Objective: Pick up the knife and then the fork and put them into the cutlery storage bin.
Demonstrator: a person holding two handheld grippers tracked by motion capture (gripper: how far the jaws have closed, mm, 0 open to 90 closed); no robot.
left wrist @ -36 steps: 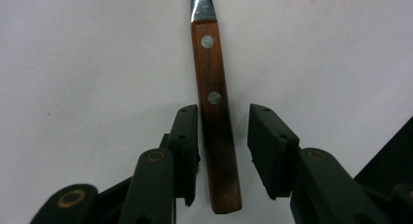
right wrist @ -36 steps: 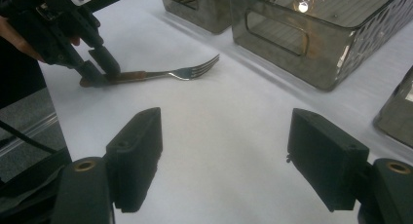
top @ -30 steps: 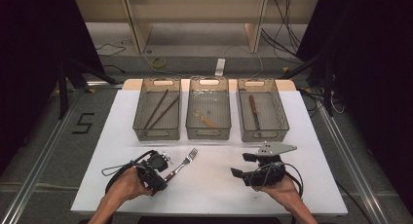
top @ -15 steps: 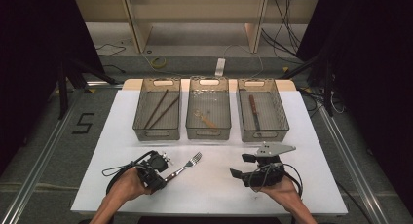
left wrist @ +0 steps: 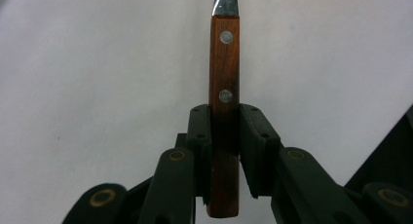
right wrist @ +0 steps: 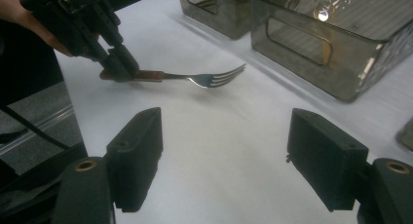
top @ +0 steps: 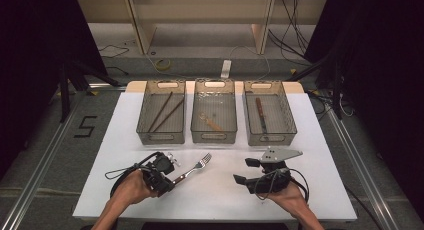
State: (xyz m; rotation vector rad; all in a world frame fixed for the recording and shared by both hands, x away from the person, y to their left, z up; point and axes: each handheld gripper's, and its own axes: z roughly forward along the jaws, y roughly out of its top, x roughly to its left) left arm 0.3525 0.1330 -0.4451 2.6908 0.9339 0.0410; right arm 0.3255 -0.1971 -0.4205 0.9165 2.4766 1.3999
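The white table (top: 215,190) spreads under both grippers, and beyond them, along its far edge, stand three clear bins in a row. Ahead of the left gripper is the left bin (top: 161,135), which holds two dark sticks lying slantwise; ahead of the right gripper is the right bin (top: 270,136), which holds a utensil with a brown handle; between these two is the middle bin (top: 214,136), with a small pale wooden piece on its floor. The right gripper (top: 242,171) rests low over the table near the front edge, held in the person's right hand, its jaws spread wide apart with nothing but bare white surface between them; in its own view the two black pads stand well apart. The left gripper (top: 169,181), held in the left hand, has just been closing its jaws, and they now clamp the wooden handle of the fork (top: 192,169). In the left gripper view the pads (left wrist: 200,136) press on both sides of the riveted brown handle (left wrist: 224,112), which runs straight out from between them. The fork's metal tines (right wrist: 219,78) point away from the left gripper, towards the middle bin, lying just above or on the table; I cannot tell whether they touch it.
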